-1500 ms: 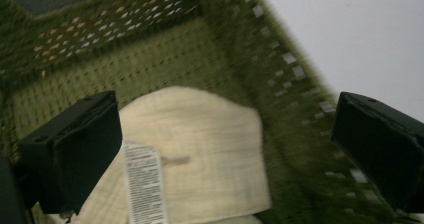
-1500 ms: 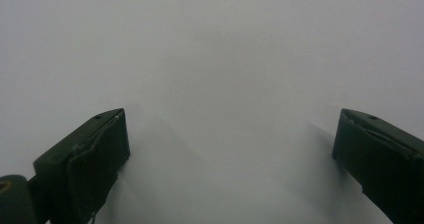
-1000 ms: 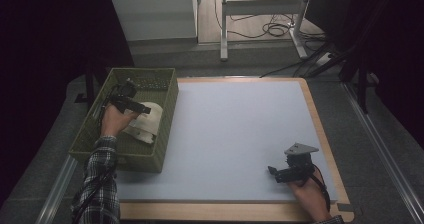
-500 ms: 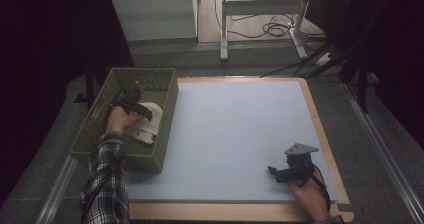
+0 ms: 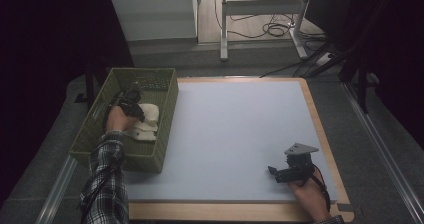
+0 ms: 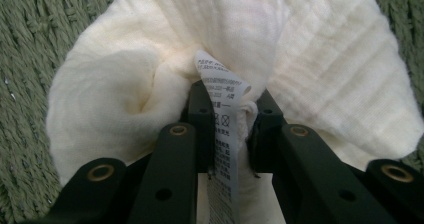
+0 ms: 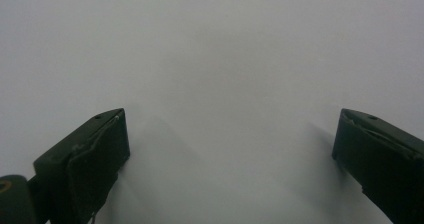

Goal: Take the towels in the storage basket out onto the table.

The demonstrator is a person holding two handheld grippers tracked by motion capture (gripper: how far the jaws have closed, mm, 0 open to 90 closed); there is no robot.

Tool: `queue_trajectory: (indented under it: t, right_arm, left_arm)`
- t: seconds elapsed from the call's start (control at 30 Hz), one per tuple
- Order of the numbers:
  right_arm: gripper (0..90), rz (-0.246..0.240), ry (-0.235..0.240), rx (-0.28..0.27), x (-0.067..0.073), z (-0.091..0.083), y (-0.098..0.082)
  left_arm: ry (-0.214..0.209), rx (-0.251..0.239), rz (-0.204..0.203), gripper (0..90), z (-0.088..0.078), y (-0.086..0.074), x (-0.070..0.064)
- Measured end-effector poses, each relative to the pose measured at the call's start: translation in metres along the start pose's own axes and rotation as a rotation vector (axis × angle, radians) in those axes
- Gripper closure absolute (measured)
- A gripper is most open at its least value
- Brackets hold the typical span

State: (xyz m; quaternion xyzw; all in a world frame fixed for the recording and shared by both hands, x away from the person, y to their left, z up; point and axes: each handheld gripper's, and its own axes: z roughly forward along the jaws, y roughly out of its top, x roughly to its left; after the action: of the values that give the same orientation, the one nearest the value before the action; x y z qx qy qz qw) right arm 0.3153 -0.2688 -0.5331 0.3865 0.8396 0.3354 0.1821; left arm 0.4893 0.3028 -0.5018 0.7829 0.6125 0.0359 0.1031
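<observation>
Soft, light cream cloth [image 6: 150,84] lying inside green basket [image 5: 165,134]. Left gripper [image 6: 227,104], jaws just closing, pinching a gathered fold beside care label [image 6: 222,99]; likely limp, best bunched thick. Right gripper [image 7: 230,134] gaping wide, empty, well right of basket.

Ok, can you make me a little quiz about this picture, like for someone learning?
1. True or false: the cloth lies in the green basket.
2. What do the left gripper's jaws pinch? A) cloth with its label B) a cable C) nothing
3. Fill in: the right gripper sits over the pale mat with its jaws ___.

Key: 1. True. 2. A; those jaws have just been closing, and the cloth is between them. 3. Open, nothing between them.
</observation>
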Motion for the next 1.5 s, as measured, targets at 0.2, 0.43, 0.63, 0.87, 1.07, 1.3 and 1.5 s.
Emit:
queue_trajectory:
  t: [0.2, 0.43, 0.63, 0.87, 1.07, 1.3, 1.5]
  right_arm:
    - [1.7, 0.0, 0.0, 0.0, 0.0, 0.0, 0.0]
    - [1.7, 0.0, 0.0, 0.0, 0.0, 0.0, 0.0]
    - [1.7, 0.0, -0.001, 0.0, 0.0, 0.0, 0.0]
    - [1.7, 0.0, -0.001, 0.001, 0.0, 0.0, 0.0]
    - [1.7, 0.0, -0.001, 0.001, 0.0, 0.0, 0.0]
    - [1.7, 0.0, -0.001, 0.001, 0.0, 0.0, 0.0]
    - [1.7, 0.0, -0.001, 0.001, 0.0, 0.0, 0.0]
  left_arm:
    - [-0.021, -0.036, -0.01, 78.0, -0.009, -0.003, 0.001]
    - [-0.071, -0.146, -0.021, 77.5, -0.03, -0.016, 0.006]
    - [-0.08, -0.268, -0.008, 77.1, -0.055, -0.035, 0.009]
    - [-0.126, -0.378, -0.014, 76.9, -0.08, -0.054, 0.017]
    - [-0.131, -0.454, 0.012, 76.9, -0.101, -0.062, 0.014]
    - [-0.126, -0.533, 0.054, 76.7, -0.121, -0.067, 0.004]
    - [-0.146, -0.571, 0.085, 76.6, -0.134, -0.069, -0.003]
